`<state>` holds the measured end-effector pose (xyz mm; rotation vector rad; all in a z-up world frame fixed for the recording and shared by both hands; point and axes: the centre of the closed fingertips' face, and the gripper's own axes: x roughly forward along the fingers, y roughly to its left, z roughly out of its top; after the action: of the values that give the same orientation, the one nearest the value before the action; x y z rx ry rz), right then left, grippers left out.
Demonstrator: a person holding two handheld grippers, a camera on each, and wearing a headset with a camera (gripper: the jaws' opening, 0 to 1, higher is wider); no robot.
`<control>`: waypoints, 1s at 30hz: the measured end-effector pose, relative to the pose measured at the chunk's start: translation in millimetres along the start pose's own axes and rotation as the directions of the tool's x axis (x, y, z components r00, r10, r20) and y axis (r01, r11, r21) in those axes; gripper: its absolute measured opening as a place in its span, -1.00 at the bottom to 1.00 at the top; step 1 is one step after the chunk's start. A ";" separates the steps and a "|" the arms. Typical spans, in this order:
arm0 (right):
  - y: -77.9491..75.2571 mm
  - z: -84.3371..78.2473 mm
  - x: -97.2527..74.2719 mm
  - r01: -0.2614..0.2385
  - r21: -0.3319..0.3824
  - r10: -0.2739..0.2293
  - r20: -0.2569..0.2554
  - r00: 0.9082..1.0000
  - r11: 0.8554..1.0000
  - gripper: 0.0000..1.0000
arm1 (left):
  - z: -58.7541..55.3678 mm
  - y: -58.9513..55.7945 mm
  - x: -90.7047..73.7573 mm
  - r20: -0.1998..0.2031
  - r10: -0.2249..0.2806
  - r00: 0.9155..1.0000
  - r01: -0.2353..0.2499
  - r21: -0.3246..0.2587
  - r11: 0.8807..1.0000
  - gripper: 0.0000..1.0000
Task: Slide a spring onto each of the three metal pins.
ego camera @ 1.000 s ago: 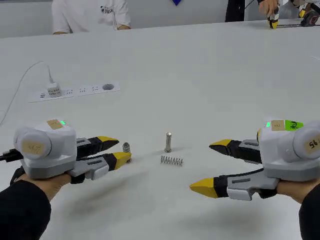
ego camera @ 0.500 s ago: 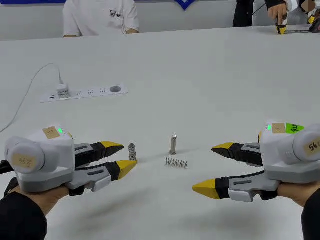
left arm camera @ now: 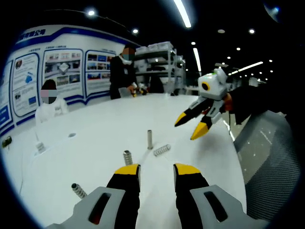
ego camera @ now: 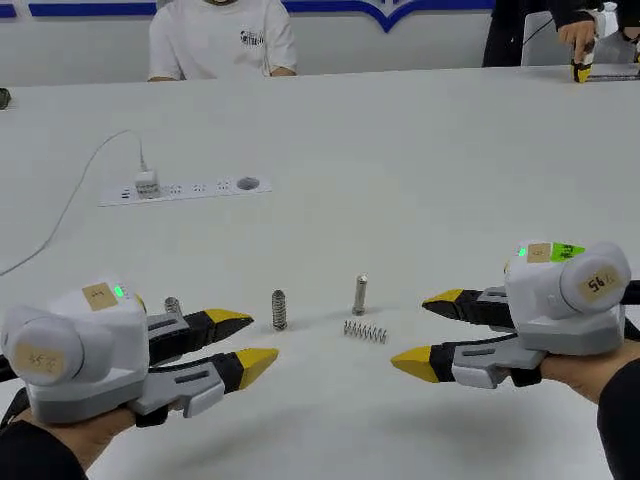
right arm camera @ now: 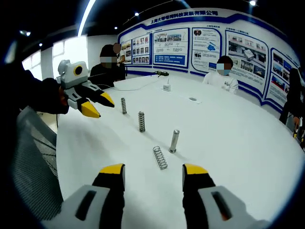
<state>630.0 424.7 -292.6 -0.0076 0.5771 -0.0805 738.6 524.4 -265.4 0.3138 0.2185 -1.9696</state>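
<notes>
The loose spring (ego camera: 365, 331) lies on its side on the counter (ego camera: 400, 180), just in front of the bare pin (ego camera: 360, 295) and a little to its right, close to it but not touching. That pin stands upright with nothing on its shaft. To its left stands the middle pin (ego camera: 279, 309), upright with a spring already coiled around it, and beyond that the left-hand pin (ego camera: 173, 306), also wearing its spring and partly hidden behind the left claw in the head view. We judge two of the three pins done and the third in hand, at the point just before the spring is picked up.

The right claw (ego camera: 410, 330) hovers just above the counter to the right of the spring. Its jaws are released and spread wide, pointing toward the spring, with nothing between them. In the right gripper view the spring and bare pin sit almost dead ahead between its jaws. The left claw (ego camera: 258, 337) hangs low on the other side, near the middle pin, jaws likewise parted and empty. A power strip (ego camera: 185, 187) lies well apart, farther back on the counter.

For the next move we would bring the right claw in low and close it across the spring's coils. The grip should be gentle enough not to crush or flick it, since a light spring lying flat may roll or jump. Then we would tip the spring upright, line its bore over the pin's rounded top and lower it down the shaft.
</notes>
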 end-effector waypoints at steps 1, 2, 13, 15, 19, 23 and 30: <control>-1.9 -0.9 1.2 0.001 0.003 -0.001 -0.004 1.000 1.000 -0.07 | -0.6 -0.1 -1.5 -0.001 0.002 1.000 -0.002 -0.002 1.000 -0.44; -4.0 -1.9 3.1 0.002 0.004 -0.002 -0.009 1.000 1.000 -0.09 | -1.4 -0.6 -3.6 -0.001 0.005 1.000 -0.005 -0.004 1.000 -0.44; -11.7 -11.3 25.2 -0.010 0.005 0.010 -0.067 0.998 1.000 -0.34 | -11.0 0.8 -15.4 -0.010 0.027 1.000 -0.027 -0.025 0.999 -0.47; -12.4 -12.2 30.0 -0.013 0.003 0.013 -0.076 0.997 1.000 -0.38 | -12.6 0.6 -17.0 -0.013 0.031 0.999 -0.031 -0.027 0.999 -0.48; -13.2 -16.2 38.9 -0.020 0.007 0.021 -0.096 0.995 1.000 -0.43 | -15.1 -0.9 -20.6 -0.019 0.038 0.999 -0.038 -0.031 0.999 -0.50; -13.0 -20.5 46.9 -0.027 0.010 0.028 -0.112 0.993 1.000 -0.47 | -17.4 -1.8 -23.4 -0.026 0.043 0.999 -0.044 -0.034 0.998 -0.51; -13.8 -25.7 54.5 -0.030 0.006 0.031 -0.131 0.991 1.000 -0.59 | -18.0 0.7 -27.1 -0.028 0.055 0.998 -0.056 -0.040 0.998 -0.55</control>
<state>660.4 407.1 -343.4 0.0102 0.7080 -0.0527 751.9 552.9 -273.9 0.3173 0.2642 -1.9041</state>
